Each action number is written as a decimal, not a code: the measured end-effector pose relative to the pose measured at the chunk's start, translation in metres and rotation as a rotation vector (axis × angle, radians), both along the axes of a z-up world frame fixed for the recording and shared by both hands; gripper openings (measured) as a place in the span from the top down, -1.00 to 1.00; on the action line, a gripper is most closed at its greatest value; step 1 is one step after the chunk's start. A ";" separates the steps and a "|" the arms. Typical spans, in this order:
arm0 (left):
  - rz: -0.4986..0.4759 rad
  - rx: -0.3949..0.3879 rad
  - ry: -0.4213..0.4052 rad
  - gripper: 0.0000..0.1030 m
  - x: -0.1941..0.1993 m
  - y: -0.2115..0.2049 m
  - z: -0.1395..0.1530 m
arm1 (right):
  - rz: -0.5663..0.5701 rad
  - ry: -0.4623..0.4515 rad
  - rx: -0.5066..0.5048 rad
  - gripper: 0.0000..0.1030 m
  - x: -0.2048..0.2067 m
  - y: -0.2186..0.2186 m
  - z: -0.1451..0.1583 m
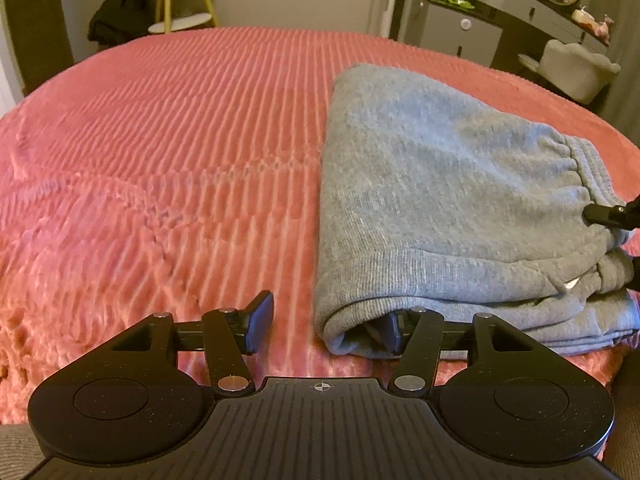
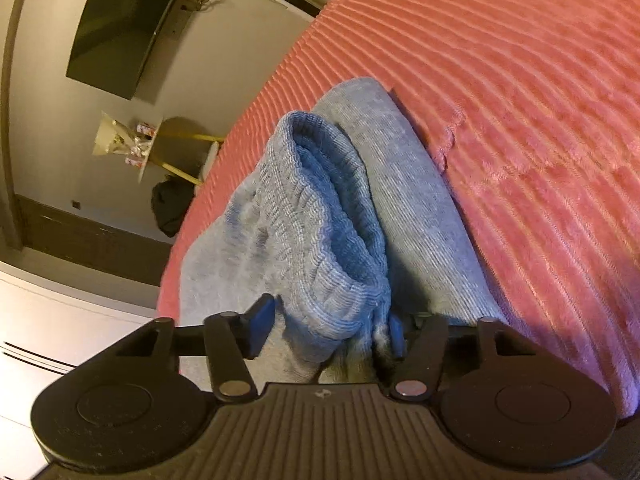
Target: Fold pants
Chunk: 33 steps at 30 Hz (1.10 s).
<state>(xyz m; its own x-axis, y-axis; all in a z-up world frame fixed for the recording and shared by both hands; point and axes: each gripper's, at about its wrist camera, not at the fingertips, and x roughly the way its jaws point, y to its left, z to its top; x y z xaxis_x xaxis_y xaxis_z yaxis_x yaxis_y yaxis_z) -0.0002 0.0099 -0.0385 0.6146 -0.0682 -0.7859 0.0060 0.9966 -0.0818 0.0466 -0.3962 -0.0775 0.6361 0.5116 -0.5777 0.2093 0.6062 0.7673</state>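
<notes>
Folded grey sweatpants (image 1: 432,184) lie on the right half of a pink ribbed bedspread (image 1: 168,152). My left gripper (image 1: 327,324) stands open at the near folded corner. Its right finger (image 1: 394,328) is tucked into the fold, and its left finger (image 1: 260,320) hangs over bare bedspread, clear of the cloth. In the right wrist view the ribbed waistband end of the sweatpants (image 2: 320,248) bunches up between the pads of my right gripper (image 2: 328,330), which is shut on it. One black finger of that gripper shows in the left wrist view on the waistband (image 1: 604,214).
The bedspread (image 2: 540,140) stretches wide beyond the pants. Past the bed's far edge stand a grey dresser (image 1: 464,36) with a padded chair (image 1: 576,68), a yellow-legged stand (image 1: 180,4) and a dark bag (image 1: 116,16) on the floor.
</notes>
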 end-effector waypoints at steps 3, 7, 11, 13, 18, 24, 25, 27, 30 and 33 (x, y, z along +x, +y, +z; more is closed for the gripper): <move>0.002 -0.016 0.002 -0.08 0.000 0.001 0.000 | 0.010 -0.027 -0.090 0.18 0.000 0.012 0.017; -0.017 -0.053 -0.006 0.52 -0.002 0.001 0.002 | 0.018 -0.091 -0.131 0.23 -0.007 0.025 0.043; 0.007 -0.100 -0.028 0.71 -0.005 0.009 0.009 | 0.012 -0.158 -0.103 0.23 -0.014 0.023 0.069; 0.020 -0.150 -0.028 0.72 -0.007 0.015 0.013 | 0.012 -0.184 -0.102 0.23 -0.019 0.019 0.077; 0.005 -0.199 -0.024 0.72 -0.010 0.018 0.018 | 0.020 -0.189 -0.130 0.23 -0.028 0.011 0.082; -0.017 -0.193 0.013 0.67 -0.010 0.016 0.019 | 0.023 -0.151 -0.162 0.23 -0.032 0.004 0.066; -0.021 -0.203 0.029 0.64 -0.010 0.018 0.020 | 0.023 -0.150 -0.166 0.23 -0.032 0.003 0.064; -0.028 -0.222 0.047 0.48 -0.014 0.024 0.026 | 0.035 -0.157 -0.181 0.21 -0.033 0.002 0.060; -0.047 -0.226 0.028 0.01 -0.024 0.035 0.042 | 0.025 -0.128 -0.289 0.00 -0.034 0.000 0.058; -0.061 -0.251 -0.040 -0.46 -0.028 0.047 0.058 | -0.009 -0.132 -0.368 -0.51 -0.037 -0.011 0.060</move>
<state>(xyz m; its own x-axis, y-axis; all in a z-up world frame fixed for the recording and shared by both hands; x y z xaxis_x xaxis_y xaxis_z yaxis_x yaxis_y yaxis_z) -0.0278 0.0573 0.0195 0.6333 -0.2961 -0.7150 0.0735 0.9428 -0.3252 0.0098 -0.4069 -0.0173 0.7204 0.2799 -0.6346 0.1297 0.8445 0.5196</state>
